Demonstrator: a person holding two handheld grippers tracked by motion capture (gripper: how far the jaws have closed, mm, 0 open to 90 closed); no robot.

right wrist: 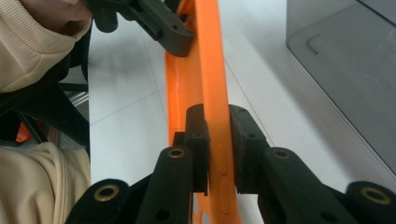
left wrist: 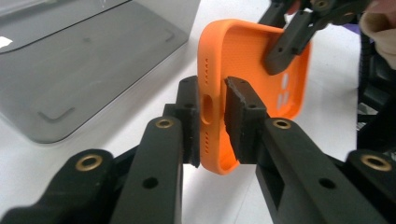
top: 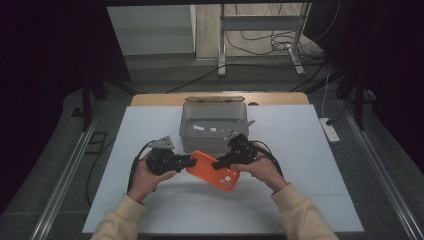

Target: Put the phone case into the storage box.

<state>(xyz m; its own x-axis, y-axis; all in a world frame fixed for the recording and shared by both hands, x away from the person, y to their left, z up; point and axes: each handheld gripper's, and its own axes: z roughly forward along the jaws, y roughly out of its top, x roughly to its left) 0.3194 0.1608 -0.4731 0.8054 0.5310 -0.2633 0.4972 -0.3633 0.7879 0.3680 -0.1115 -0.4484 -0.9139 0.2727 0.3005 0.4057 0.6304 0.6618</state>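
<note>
Both grippers level, facing — left gripper, right gripper fingers clamped on orange phone case.

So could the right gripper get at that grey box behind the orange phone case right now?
Probably not yet: the right gripper is clamped on the orange phone case, which the left gripper grips too. The grey box sits just behind with nothing between, so letting go first should leave the way free.

The phone case sits just in front of the bin, over the table. The left gripper is at the case's left end, the right gripper at its right side.
</note>
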